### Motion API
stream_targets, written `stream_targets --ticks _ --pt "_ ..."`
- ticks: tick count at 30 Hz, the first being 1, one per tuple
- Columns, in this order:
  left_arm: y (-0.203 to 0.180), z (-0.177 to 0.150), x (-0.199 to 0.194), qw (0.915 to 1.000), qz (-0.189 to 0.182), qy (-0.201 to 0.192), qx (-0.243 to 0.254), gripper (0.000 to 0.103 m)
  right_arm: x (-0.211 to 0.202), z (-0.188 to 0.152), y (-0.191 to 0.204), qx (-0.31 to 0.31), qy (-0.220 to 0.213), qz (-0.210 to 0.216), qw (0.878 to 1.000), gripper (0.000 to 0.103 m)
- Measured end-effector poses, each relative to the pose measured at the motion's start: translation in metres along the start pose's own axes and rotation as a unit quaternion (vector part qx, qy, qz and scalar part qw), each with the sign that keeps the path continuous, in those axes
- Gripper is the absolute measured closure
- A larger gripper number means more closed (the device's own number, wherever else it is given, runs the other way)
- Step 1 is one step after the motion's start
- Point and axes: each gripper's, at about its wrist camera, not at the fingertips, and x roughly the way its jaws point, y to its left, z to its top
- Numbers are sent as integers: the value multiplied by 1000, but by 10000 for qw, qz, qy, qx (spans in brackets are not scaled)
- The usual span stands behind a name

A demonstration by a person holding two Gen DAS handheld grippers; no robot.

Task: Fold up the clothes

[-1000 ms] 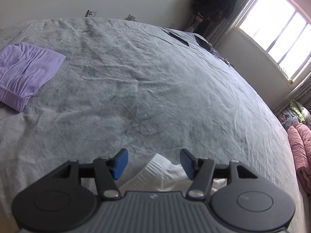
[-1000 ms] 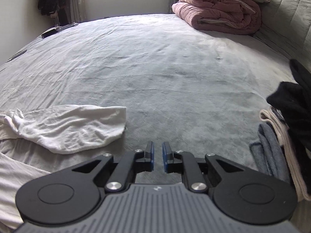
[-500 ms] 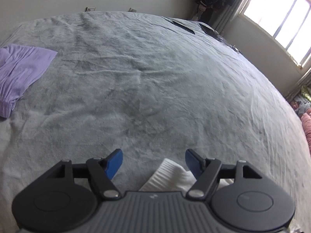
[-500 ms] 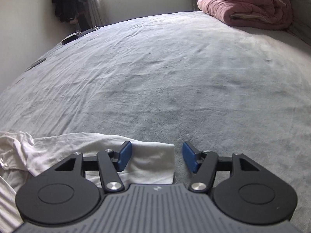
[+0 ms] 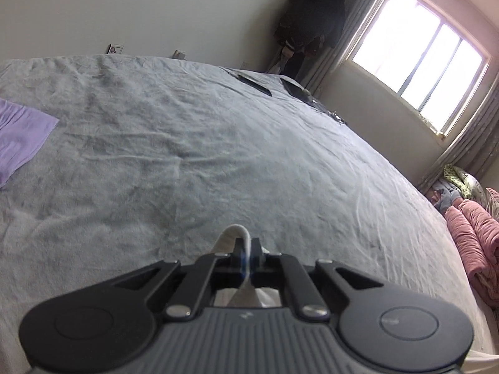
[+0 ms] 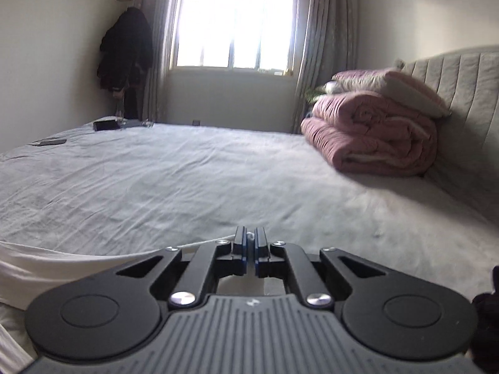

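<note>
Left gripper (image 5: 248,251): half a second ago its jaws stood wide apart over a ribbed white cuff; now they are clenched on that fabric, a loop of it bulging past the tips.
Right gripper (image 6: 249,251): also spread a moment ago, now clamped on a thin edge of the white garment (image 6: 62,265), which trails off to its left.
Garment position: pinched at two points, it lies low and close to the grey bedsheet (image 5: 218,155).
Meaning: both grips look secured, so the carry-over of a fold can likely begin.
Mid-bed: a folded purple garment (image 5: 21,134) lies well apart at the left.
Far: a rolled pink quilt (image 6: 371,137) rests by the headboard.
</note>
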Motion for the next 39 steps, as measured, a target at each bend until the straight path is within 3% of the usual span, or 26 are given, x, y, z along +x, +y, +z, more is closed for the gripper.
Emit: stream_targets --ticks 5,13,17,22,26,29,33,35,39 --pt "-2 -3 6 9997 170 61 159 101 0 -1 -3 -154 -107 -167 9997 99" --pt "-5 3 2 9994 40 -261 230 101 5 1 7 -497 -291 -314 9978 99" --pt "-3 7 1 9990 36 -397 207 101 -3 15 13 -506 -776 -393 9949 99" --pt "-8 13 -7 9957 388 -659 526 101 -5 45 11 -284 -1311 -603 9891 99" --pt "-20 14 -8 9904 441 -877 975 101 15 57 14 -327 -1208 -780 9891 99" --pt "-28 12 8 9852 719 -714 1384 101 57 49 16 -295 -398 -771 9958 99" --pt "-22 11 18 9860 792 -487 1382 100 106 30 24 -245 308 -698 9968 99" --pt "-21 12 17 9856 798 -510 1398 100 115 30 34 -444 305 -672 9963 99" --pt "-23 12 18 9857 791 -510 1397 100 111 53 38 -213 -267 -665 9972 99"
